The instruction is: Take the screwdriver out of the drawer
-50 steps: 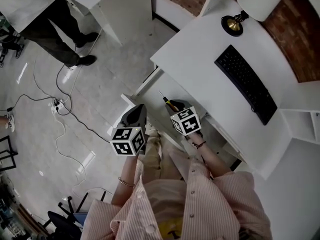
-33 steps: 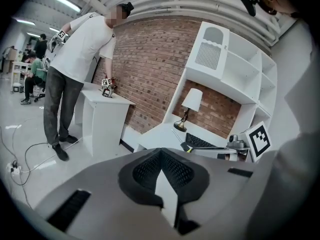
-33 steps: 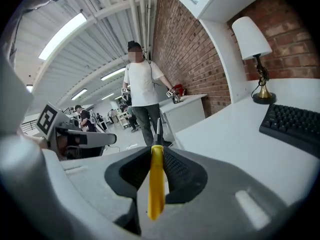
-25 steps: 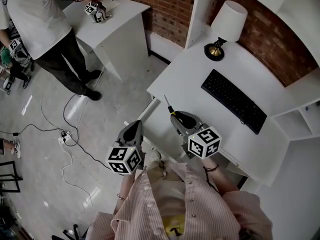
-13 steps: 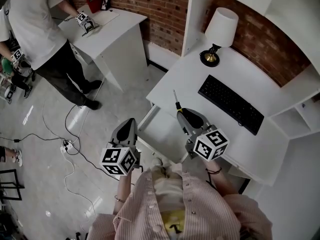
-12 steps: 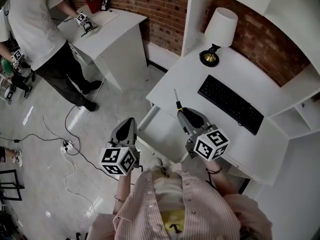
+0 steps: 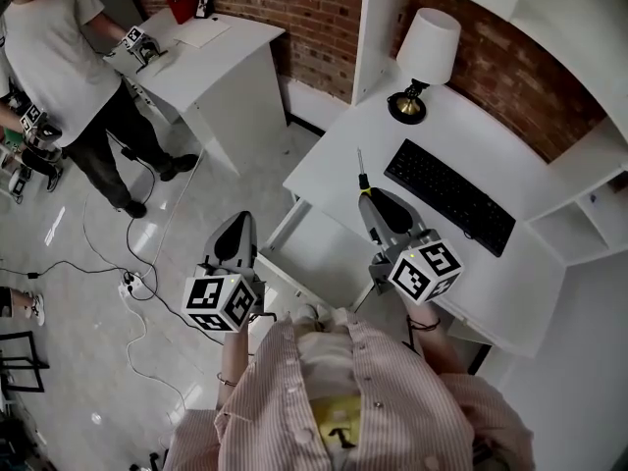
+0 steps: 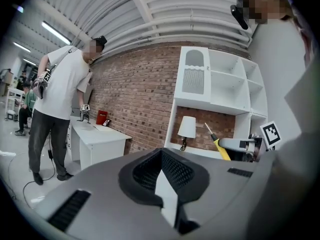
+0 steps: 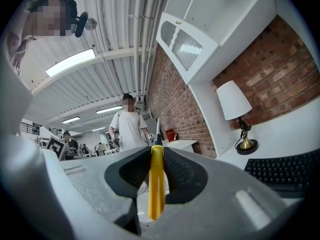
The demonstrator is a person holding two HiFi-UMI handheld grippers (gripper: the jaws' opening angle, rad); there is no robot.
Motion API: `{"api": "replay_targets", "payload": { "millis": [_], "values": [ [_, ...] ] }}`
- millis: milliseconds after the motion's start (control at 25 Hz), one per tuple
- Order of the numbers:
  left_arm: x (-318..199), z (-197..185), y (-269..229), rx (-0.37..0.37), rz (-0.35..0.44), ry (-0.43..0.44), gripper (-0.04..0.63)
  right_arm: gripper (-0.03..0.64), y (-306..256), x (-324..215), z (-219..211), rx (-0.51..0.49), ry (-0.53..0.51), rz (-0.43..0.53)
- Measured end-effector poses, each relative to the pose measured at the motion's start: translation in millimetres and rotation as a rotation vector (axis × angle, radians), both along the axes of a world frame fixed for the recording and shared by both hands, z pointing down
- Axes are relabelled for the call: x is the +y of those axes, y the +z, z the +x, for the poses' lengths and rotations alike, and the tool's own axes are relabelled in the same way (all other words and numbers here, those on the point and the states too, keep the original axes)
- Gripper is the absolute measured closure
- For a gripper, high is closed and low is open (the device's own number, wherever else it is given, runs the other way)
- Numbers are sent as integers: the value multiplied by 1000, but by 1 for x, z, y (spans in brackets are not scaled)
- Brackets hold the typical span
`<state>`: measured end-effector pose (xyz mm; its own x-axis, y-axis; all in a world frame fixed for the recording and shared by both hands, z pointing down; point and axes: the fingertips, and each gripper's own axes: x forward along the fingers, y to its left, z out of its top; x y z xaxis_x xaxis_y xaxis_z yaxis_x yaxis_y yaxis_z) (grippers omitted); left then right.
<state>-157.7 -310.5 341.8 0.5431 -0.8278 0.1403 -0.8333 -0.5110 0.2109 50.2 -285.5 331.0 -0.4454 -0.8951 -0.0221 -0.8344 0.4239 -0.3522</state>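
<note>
Right gripper (image 7: 376,202) clamped on yellow-handled, steel-shaft screwdriver (image 7: 361,180), held clear at 12 o'clock of open white wooden drawer (image 7: 316,250). Left gripper (image 7: 236,226) at drawer's 9 o'clock, tips together, empty. Extraction prob. done; next: steady set-down on white desk (image 7: 339,163).

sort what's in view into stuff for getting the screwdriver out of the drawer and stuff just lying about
For the job: yellow-handled screwdriver, gripped in the right claw; open white drawer.
Just lying about: black keyboard; white-shaded lamp with brass base; red box on the far white desk.
</note>
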Motion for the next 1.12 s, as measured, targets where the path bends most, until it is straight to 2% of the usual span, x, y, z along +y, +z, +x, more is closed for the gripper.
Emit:
{"api": "replay_targets", "payload": {
  "millis": [280,1120],
  "values": [
    [1,0,-9,-14,27,-10,595,537,-2,3,9,11,20,10],
    [11,0,-3,-25,20,-15,595,537,5,10,11,24,42,5]
  ]
}}
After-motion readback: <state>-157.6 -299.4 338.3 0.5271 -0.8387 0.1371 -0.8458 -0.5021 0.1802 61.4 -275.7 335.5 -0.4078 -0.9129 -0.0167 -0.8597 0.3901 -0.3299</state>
